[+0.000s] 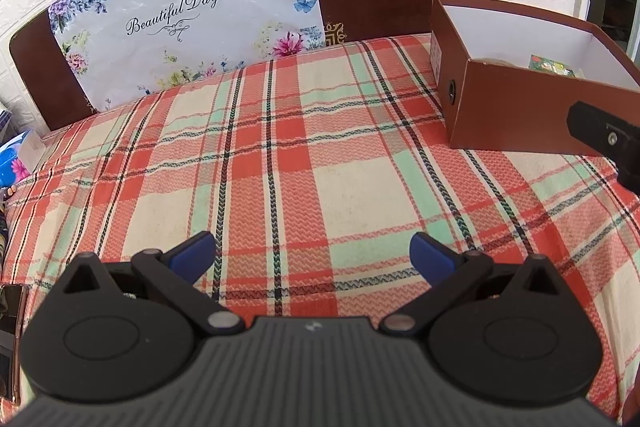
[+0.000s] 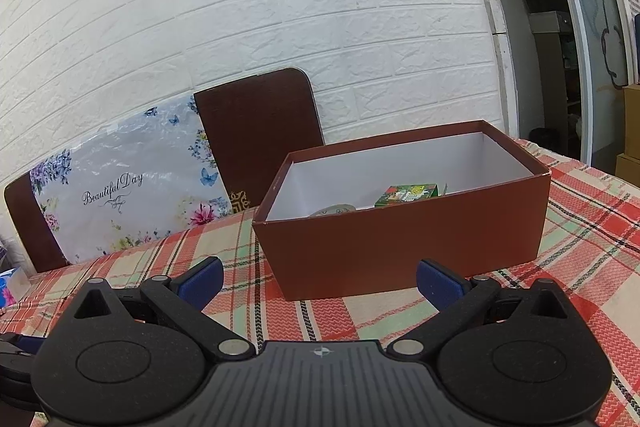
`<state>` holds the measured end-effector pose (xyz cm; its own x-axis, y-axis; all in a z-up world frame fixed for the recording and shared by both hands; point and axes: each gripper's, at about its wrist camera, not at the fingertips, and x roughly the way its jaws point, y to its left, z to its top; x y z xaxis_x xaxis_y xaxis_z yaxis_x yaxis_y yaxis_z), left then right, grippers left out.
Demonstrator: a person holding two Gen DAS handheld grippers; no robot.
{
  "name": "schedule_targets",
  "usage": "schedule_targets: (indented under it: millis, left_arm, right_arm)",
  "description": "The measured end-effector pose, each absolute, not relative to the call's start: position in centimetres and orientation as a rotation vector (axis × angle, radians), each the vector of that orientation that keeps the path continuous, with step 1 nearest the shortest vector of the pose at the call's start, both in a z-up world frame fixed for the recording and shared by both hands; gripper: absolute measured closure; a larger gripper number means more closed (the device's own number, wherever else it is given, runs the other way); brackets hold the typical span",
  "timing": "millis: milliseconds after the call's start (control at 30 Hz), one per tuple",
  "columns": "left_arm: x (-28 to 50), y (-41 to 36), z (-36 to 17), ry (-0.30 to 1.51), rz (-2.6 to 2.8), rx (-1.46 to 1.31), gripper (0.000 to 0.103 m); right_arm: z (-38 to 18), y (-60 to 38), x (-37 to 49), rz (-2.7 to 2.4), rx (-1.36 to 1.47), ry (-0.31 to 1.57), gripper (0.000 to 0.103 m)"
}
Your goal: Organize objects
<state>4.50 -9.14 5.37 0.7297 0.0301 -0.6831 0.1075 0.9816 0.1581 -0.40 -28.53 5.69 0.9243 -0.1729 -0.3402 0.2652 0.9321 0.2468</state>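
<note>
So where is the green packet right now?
The green packet lies inside the brown box toward its right end, near the front wall; the left wrist view shows it too.

Woven plaid tablecloth (image 1: 280,155), coarse zigzag texture, matt. Brown cardboard box (image 2: 400,247), matt outside, smooth white paper lining. Glossy floral plastic sheet (image 1: 180,27), crinkled. Embossed white brick-pattern wall (image 2: 280,7). Matt black plastic gripper bodies; blue textured fingertips (image 1: 196,251).
</note>
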Motion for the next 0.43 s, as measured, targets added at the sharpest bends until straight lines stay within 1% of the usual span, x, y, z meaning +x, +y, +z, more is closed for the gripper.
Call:
schedule_targets:
  millis: [167, 333, 433]
  left_arm:
    - [4.49, -9.15, 5.44, 0.753, -0.047, 0.19, 0.0]
    - [4.09, -9.49, 5.8, 0.714, -0.061, 0.195, 0.0]
    - [4.28, -9.48, 5.75, 0.728, -0.066, 0.183, 0.0]
  right_arm:
    - [5.76, -28.39, -0.37, -0.229, 0.29, 0.319, 0.001]
    - [5.81, -28.25, -0.4, -0.231, 0.287, 0.317, 0.001]
    - [5.78, -28.16, -0.34, -0.232, 0.285, 0.316, 0.001]
